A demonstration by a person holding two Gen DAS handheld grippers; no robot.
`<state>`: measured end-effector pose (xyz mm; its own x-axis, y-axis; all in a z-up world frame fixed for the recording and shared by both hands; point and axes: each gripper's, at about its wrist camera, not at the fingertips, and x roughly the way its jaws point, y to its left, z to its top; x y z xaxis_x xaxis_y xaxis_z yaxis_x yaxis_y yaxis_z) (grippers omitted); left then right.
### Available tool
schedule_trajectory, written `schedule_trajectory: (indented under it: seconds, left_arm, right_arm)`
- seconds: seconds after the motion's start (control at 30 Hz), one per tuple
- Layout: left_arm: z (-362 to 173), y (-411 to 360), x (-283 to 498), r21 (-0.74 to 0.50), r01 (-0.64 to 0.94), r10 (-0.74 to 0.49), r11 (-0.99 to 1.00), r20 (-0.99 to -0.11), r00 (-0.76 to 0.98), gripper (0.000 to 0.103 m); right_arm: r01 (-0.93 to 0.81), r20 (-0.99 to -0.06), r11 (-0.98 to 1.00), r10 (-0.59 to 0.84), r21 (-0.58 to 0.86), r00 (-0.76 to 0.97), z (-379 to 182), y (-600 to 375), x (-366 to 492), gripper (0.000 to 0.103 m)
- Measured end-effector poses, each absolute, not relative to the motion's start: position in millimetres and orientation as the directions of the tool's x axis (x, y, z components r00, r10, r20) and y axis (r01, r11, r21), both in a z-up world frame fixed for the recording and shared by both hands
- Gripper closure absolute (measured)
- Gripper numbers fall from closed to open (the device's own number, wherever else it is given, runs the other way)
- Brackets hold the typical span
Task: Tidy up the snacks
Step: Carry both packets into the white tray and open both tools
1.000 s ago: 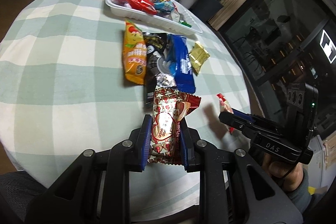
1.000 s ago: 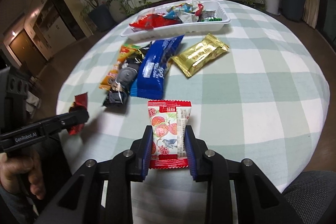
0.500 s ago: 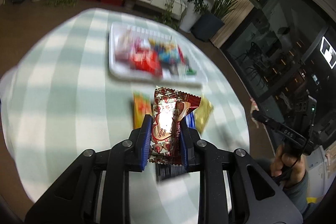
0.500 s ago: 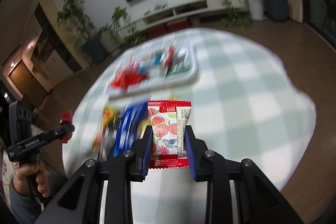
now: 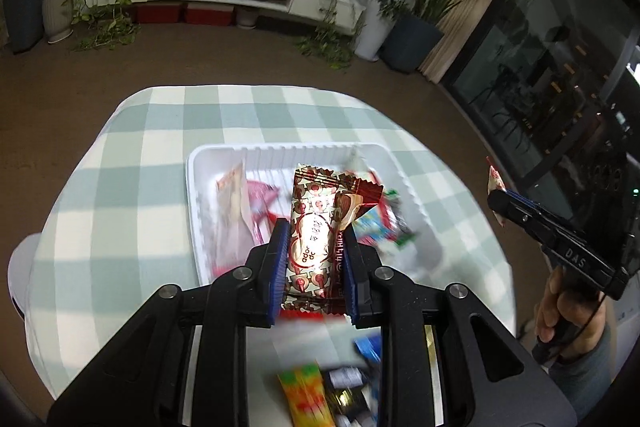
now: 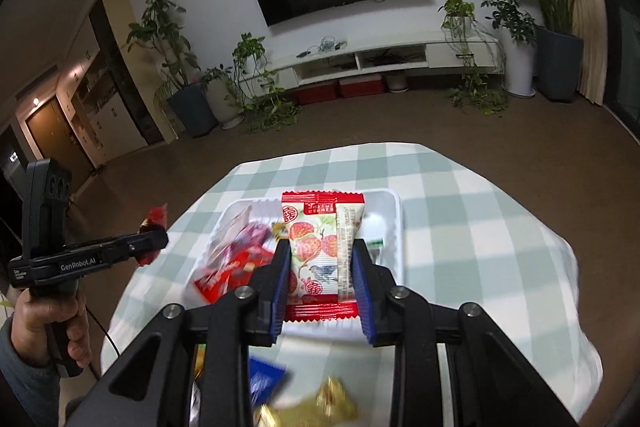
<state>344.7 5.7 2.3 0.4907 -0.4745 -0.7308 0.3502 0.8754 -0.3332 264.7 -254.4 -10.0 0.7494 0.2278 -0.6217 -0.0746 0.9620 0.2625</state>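
A round bench (image 5: 132, 147) with a green and white checked cloth filled the low part of both views. On it sat a white plastic tray (image 5: 194, 195) with ribbed walls, and a jumble of blurred snack packs lay inside it. The left hand-held gripper (image 5: 313, 267) was clamped on a shiny red and gold snack pack (image 5: 316, 227), held up over the tray. The right hand-held gripper (image 6: 320, 267) was clamped on a red and white strawberry snack pack (image 6: 320, 247), also held up over the tray. A hand (image 6: 44, 319) gripped the handle of the left tool in the right wrist view. More snacks lay on the cloth on the near side of the tray: a blue pack (image 6: 266, 385), a gold pack (image 6: 316, 409) and a yellow and orange pack (image 5: 306, 393), all blurred.
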Motion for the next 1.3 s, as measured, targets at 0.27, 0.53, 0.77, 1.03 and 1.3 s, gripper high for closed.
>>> schedule_trajectory:
  seconds: [0.27,0.53,0.77,1.03,1.3]
  left_arm:
    - [-59.2,-22.7,408.8,-0.292,0.321,-0.413,0.901,-0.803,0.43,0.081]
    - [-99.9,-42.8,434.0,-0.256,0.324,-0.377,0.911,-0.836,0.399,0.081]
    - [-106.4,-56.1,436.9,-0.227,0.335,-0.359,0.914,-0.839,0.409,0.08]
    - [-97.2,-56.4,425.3,-0.199,0.342,-0.34,0.918,-0.837,0.428,0.061]
    - [-72.3,-51.0,405.0,-0.171,0.356,-0.336,0.919,-0.814,0.474,0.045]
  right_arm:
    - [-0.039,-0.708,0.977,0.181,0.212,0.683,-59.3,-249.4,337.2,0.072]
    - [-0.035,-0.746,0.986,0.144,0.16,0.65,-93.0,-244.8,357.9,0.071]
    - [-0.032,-0.759,0.989,0.132,0.145,0.637,-106.6,-247.1,358.8,0.069]
    - [-0.036,-0.762,0.991,0.123,0.13,0.636,-109.4,-248.6,357.1,0.058]
    - [-0.034,-0.749,0.992,0.115,0.122,0.652,-95.2,-250.6,348.3,0.046]
